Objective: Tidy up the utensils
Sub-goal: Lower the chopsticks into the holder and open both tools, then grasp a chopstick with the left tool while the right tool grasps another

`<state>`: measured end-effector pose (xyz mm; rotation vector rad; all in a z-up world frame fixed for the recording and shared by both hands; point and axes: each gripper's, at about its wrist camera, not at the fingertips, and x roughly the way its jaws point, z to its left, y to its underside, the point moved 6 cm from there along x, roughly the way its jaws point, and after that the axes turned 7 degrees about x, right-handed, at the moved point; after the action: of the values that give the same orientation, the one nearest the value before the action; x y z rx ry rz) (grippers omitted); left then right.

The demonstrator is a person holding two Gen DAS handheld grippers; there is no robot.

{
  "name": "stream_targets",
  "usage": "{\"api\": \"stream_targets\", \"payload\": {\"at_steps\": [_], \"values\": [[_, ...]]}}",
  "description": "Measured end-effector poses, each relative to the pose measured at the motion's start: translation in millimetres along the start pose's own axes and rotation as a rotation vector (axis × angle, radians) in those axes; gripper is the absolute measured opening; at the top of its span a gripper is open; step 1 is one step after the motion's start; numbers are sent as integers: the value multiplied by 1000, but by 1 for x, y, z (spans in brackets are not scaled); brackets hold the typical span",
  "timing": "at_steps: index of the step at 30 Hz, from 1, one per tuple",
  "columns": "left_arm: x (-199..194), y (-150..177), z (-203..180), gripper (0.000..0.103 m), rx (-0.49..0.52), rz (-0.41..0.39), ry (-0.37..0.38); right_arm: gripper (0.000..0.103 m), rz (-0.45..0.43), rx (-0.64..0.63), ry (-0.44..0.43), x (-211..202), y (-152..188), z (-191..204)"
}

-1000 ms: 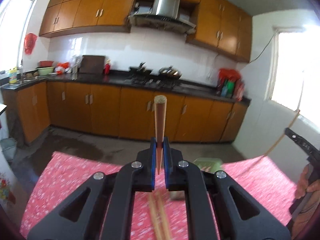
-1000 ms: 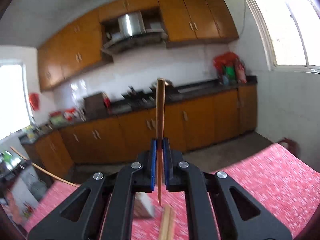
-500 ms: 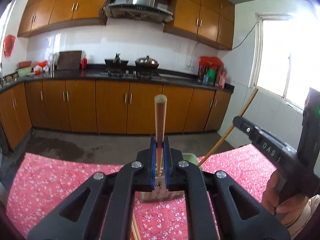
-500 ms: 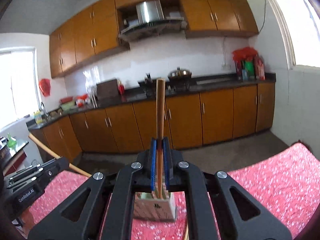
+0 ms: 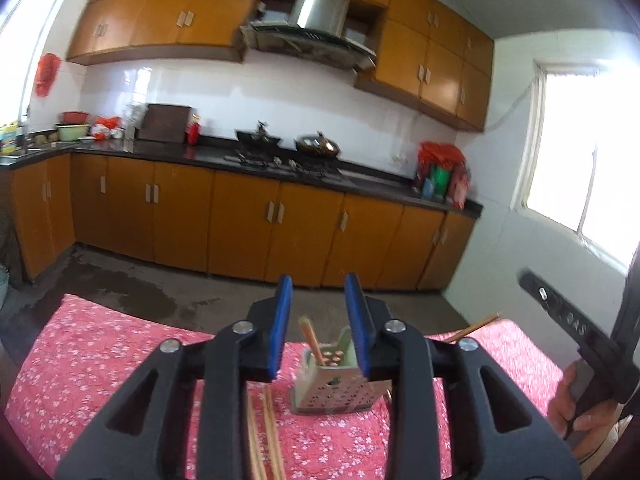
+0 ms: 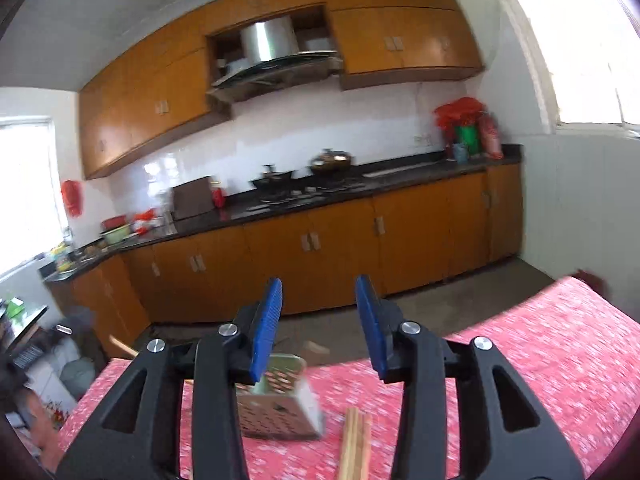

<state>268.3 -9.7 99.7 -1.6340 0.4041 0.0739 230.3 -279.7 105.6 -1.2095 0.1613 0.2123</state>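
Note:
A perforated green-grey utensil holder (image 5: 335, 388) stands on the red flowered tablecloth (image 5: 100, 364). A wooden chopstick (image 5: 311, 340) leans in it. My left gripper (image 5: 320, 332) is open and empty just above and before the holder. More chopsticks (image 5: 266, 436) lie on the cloth below it. In the right wrist view the holder (image 6: 280, 404) stands below my open, empty right gripper (image 6: 320, 328), with loose chopsticks (image 6: 354, 440) beside it. The right gripper's body (image 5: 576, 328) shows at the left wrist view's right edge, with a chopstick (image 5: 476, 325) sticking out from behind my left finger.
Orange kitchen cabinets (image 5: 240, 220) with a dark counter run along the far wall, with a stove and pans (image 5: 288, 146). Bare floor lies between the table's far edge and the cabinets. A window (image 5: 580, 152) is on the right.
Both grippers held a chopstick upright; both have opened and no longer hold one. One chopstick now stands in the holder. Both views have tilted down toward the holder.

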Motion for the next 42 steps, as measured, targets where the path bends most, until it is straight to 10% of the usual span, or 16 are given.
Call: {"api": "stream_targets", "payload": {"at_steps": [6,13,23,42], "values": [[-32,32,47,33,-111,16,-66,34,310,61,131,19,86,-64],[-14,137,69,29,-28,299,-162,18,635,54,85,33,204,-73],[0,238,51,18,-71,536,-34,13,670,-47,111,32,238,-61],[12,259,14,10,66,620,-36,8,627,-71,195,32,233,-76]]}}
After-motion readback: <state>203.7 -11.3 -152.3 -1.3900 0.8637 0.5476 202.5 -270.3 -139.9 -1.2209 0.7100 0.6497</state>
